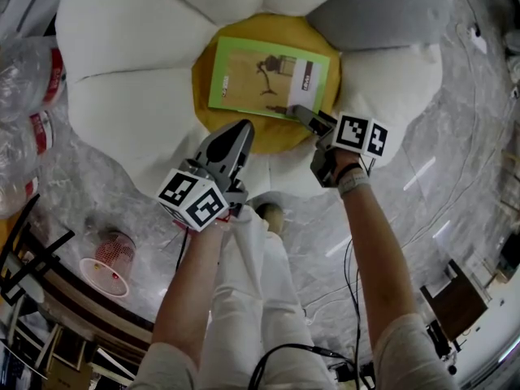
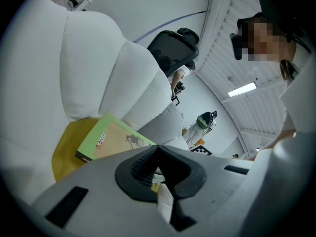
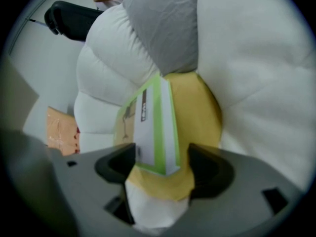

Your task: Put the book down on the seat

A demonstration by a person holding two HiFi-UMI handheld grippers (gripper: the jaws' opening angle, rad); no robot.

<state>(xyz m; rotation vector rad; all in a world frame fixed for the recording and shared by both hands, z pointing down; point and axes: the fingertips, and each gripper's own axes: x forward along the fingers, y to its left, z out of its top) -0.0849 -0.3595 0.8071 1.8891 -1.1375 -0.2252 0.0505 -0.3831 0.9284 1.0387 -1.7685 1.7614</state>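
Right gripper view only: your right gripper (image 3: 160, 164) stood with jaws wide apart, the book's (image 3: 153, 127) near corner between them, no pad pressing it. Left gripper view: your left gripper (image 2: 157, 149) was closed, empty, short of the book. Head view alone showed the book flat on the seat's yellow centre (image 1: 268, 132), white petals (image 1: 130, 112) around, and plastic bottles (image 1: 24, 80) at the left edge.

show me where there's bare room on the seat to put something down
Free: the white petals left of and above the book, plus a strip of yellow centre on its left. Crowded: the near edge, where right gripper and left gripper are.
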